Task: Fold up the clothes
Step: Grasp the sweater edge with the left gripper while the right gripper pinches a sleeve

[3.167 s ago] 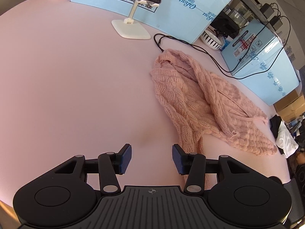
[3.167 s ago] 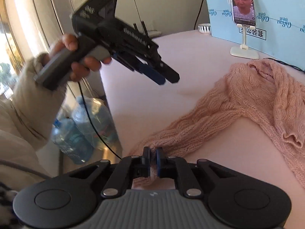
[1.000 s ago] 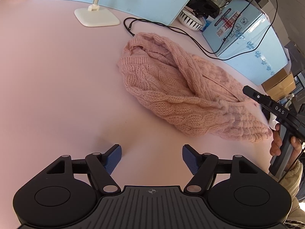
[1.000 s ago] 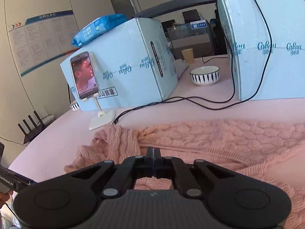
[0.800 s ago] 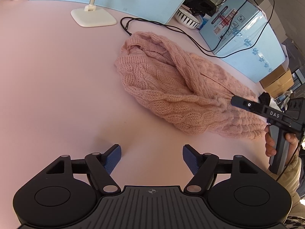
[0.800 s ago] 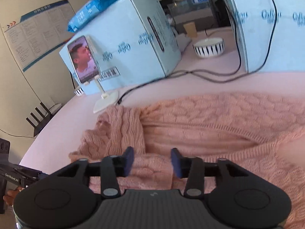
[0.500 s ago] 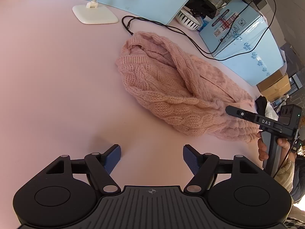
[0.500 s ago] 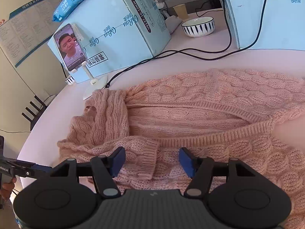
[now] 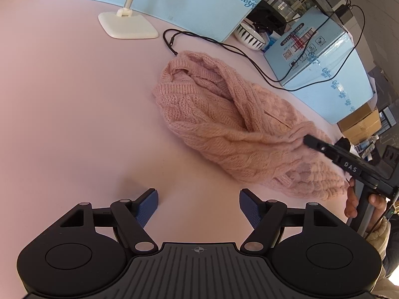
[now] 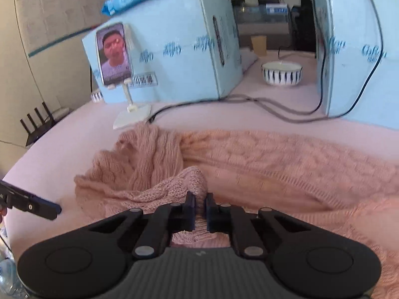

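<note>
The pink cable-knit sweater [image 9: 239,127] lies in a long crumpled heap across the middle of the pink worktop [image 9: 64,104], its ribbed neck opening turned toward a white phone stand [image 9: 128,26] and its far end trailing off toward the worktop's right edge in the left wrist view. The right claw [image 10: 200,208] has its pads pressed together on a raised fold of the sweater's knit, which bunches up into a small peak between the blue pads [image 10: 191,209]; in the left wrist view the same claw reaches in from the right, held by a hand [image 9: 359,199], with its tip buried in the sweater's edge. The left claw [image 9: 198,206] hovers over bare worktop just short of the sweater, its jaws spread wide with nothing between them. A black cable [image 9: 224,47] runs along the worktop past the sweater's neck end to a light-blue carton [image 9: 321,67]. A second, larger light-blue carton [image 10: 174,57] stands behind the phone stand, which carries a lit phone [image 10: 114,53]. A black-and-white striped bowl [image 10: 281,73] sits between the two cartons
</note>
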The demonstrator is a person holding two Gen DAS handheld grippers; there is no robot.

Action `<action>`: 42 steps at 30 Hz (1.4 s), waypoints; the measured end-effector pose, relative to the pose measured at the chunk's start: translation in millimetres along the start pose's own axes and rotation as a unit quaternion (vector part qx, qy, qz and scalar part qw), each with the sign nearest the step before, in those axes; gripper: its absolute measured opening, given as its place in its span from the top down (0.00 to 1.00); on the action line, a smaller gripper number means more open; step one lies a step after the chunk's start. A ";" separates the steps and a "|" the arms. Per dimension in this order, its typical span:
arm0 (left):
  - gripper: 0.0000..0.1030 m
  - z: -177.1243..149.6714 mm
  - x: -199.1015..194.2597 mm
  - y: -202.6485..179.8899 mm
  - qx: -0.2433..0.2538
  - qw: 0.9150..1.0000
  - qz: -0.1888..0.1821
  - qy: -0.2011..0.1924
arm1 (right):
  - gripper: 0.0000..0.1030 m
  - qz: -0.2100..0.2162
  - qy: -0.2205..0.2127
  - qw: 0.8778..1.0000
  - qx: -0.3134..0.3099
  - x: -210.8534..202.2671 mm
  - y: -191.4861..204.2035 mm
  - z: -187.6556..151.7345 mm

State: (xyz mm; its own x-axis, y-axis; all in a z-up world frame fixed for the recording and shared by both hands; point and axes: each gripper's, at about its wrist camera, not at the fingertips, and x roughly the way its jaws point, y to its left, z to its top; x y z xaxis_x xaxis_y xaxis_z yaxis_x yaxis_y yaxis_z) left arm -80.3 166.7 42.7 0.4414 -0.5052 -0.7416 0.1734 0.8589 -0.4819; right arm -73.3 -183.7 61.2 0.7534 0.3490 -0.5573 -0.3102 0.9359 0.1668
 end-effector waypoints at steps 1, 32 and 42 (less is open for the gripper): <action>0.29 0.6 -0.3 -2.0 0.003 1.000 0.005 -0.006 | 0.92 -0.006 -0.014 1.000 0.003 -4.6 -2.6 5.5; 0.23 27.3 38.8 -4.4 -0.109 0.993 -0.037 -0.003 | 0.18 -0.151 -0.006 0.898 0.413 -175.7 -165.5 -148.6; 0.27 44.9 75.0 -49.7 -0.050 0.998 0.043 -0.022 | 0.31 -0.182 -0.090 0.881 0.428 -147.8 -174.6 -148.0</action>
State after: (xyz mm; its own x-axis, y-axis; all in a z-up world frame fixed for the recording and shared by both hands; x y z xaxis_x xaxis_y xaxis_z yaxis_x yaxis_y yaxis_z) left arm -16.3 90.0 32.0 0.4897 -0.4230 -0.7624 0.0442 0.8853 -0.4629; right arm -216.2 -405.7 -5.9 0.8162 -0.0509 -0.5756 0.4627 0.6542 0.5983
